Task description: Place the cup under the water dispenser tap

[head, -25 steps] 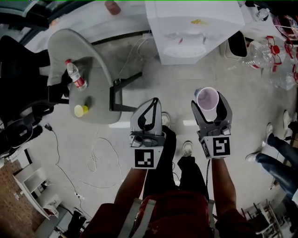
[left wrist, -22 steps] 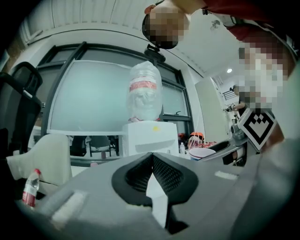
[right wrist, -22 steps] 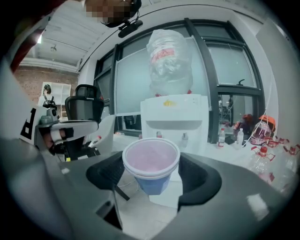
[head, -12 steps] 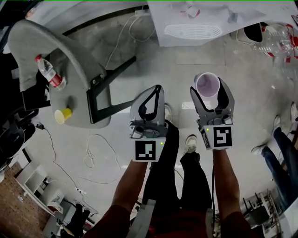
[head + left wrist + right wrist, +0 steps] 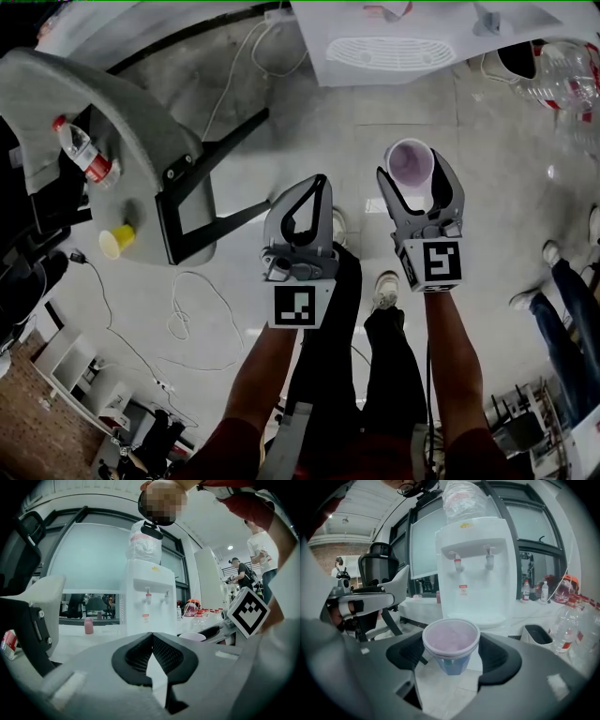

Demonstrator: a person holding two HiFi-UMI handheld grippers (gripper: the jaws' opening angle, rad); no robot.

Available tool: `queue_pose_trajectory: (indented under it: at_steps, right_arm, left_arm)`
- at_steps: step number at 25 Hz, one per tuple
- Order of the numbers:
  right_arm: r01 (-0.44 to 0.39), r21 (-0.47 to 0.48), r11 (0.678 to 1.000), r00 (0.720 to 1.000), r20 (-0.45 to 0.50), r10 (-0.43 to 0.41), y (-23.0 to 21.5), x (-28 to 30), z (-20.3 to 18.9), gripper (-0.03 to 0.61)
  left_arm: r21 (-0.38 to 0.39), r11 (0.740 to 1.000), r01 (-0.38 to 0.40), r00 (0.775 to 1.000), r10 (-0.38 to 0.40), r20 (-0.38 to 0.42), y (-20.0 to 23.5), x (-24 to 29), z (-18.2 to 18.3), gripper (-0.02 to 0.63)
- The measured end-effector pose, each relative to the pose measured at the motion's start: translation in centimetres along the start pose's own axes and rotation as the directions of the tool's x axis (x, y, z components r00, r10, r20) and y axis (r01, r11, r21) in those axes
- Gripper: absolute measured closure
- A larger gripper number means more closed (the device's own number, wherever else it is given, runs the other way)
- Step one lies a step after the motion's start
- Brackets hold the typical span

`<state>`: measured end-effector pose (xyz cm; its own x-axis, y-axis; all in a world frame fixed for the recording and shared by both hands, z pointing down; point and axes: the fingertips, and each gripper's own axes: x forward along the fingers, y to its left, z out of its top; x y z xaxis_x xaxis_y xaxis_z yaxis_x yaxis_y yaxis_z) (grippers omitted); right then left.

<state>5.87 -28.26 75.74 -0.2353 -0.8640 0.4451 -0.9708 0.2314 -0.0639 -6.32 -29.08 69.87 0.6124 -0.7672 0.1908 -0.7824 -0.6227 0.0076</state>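
My right gripper (image 5: 412, 174) is shut on a clear plastic cup (image 5: 411, 161) with a pale purple inside, held upright by its sides. In the right gripper view the cup (image 5: 451, 644) sits between the black pads, with the white water dispenser (image 5: 476, 569) straight ahead and some way off. Its two taps (image 5: 457, 563) hang above a drip tray (image 5: 483, 618). My left gripper (image 5: 317, 187) is beside the right one, shut with nothing in it. In the left gripper view its jaws (image 5: 151, 635) meet at a point, and the dispenser (image 5: 149, 602) stands beyond.
A grey chair (image 5: 112, 122) at the left carries a red-capped bottle (image 5: 84, 150) and a yellow cup (image 5: 117, 241). Cables (image 5: 197, 309) trail on the floor. Empty water bottles (image 5: 562, 66) and a black bin (image 5: 520, 61) stand right of the dispenser. Other people's feet (image 5: 562, 272) show at the right.
Both grippers have come down together, the cup still held in the right one. In the head view the dispenser's drip tray has come into sight and the chair looks larger.
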Motion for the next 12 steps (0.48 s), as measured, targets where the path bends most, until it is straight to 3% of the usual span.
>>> queue_pose_trajectory:
  at_steps: [6,12]
  right_arm:
    - [-0.009,-0.008,1.0,1.0,0.014,0.009,-0.8,3.0,0.3,0.225]
    - [0.008,-0.039,0.999,0.998,0.056,-0.006,-2.3,7.4,3.5,0.225]
  left_arm:
    - [-0.017,1.0,-0.001,1.0,0.001,-0.014,0.1,-0.1,-1.1,0.615]
    - [-0.019,1.0,0.006,0.999,-0.007,-0.035,0.2,-0.1,-1.8,0.615]
